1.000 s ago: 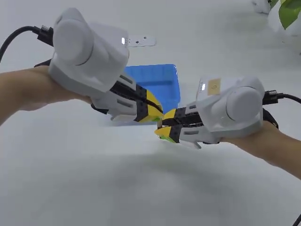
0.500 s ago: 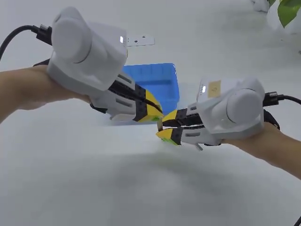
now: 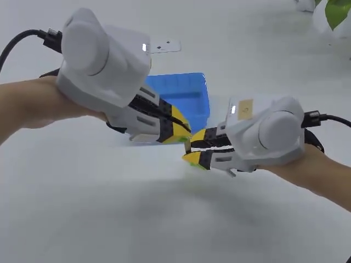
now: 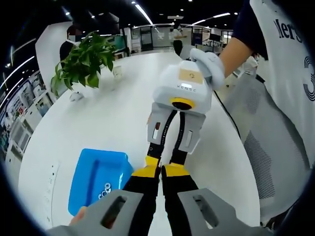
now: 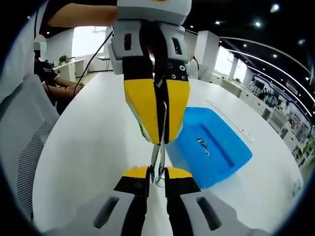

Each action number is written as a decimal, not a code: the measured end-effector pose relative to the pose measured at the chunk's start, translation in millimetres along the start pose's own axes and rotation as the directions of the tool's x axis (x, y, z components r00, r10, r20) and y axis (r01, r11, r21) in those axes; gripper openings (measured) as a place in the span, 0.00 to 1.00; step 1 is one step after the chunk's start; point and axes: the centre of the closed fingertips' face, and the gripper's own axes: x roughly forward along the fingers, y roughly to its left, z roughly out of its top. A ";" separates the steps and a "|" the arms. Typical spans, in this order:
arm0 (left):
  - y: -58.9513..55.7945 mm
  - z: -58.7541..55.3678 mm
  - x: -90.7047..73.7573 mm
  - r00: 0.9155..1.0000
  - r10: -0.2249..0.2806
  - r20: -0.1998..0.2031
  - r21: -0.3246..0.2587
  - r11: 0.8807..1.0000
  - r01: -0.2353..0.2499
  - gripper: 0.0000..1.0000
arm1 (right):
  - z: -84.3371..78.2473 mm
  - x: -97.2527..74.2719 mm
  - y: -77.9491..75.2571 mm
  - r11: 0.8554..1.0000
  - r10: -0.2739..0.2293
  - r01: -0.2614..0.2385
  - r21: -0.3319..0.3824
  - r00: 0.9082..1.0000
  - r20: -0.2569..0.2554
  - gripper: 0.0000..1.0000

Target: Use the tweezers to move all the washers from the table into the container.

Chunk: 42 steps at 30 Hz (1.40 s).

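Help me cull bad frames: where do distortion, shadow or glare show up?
Head view: soft even light, a faint shadow across the near table. Left gripper view: fisheye curves the table rim; ceiling lights flare. Right gripper view: blue container sharp, background bowed.

We see a glossy blue plastic container (image 3: 189,101) on a smooth, matt white table (image 3: 82,208). Washers (image 5: 203,143) inside it glint like metal. Just beside the container, the thin tweezers (image 5: 158,162) shine as bare metal. The left gripper (image 3: 184,131) and right gripper (image 3: 189,152) wear matt plastic shells.
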 end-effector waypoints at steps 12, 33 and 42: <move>1.1 0.0 1.5 1.000 -0.006 0.006 -0.014 1.000 0.006 0.06 | -0.4 1.3 -1.0 1.000 0.003 -0.003 0.003 1.000 -0.005 0.13; 4.9 -3.0 2.8 0.999 -0.042 0.021 -0.051 0.998 0.043 0.06 | 1.6 1.5 -1.5 0.998 0.007 -0.007 0.060 1.000 0.002 0.11; 1.4 0.3 5.5 0.999 -0.045 0.032 -0.064 0.997 0.047 0.07 | 0.8 0.2 -0.7 0.998 0.006 -0.005 0.064 1.000 -0.019 0.10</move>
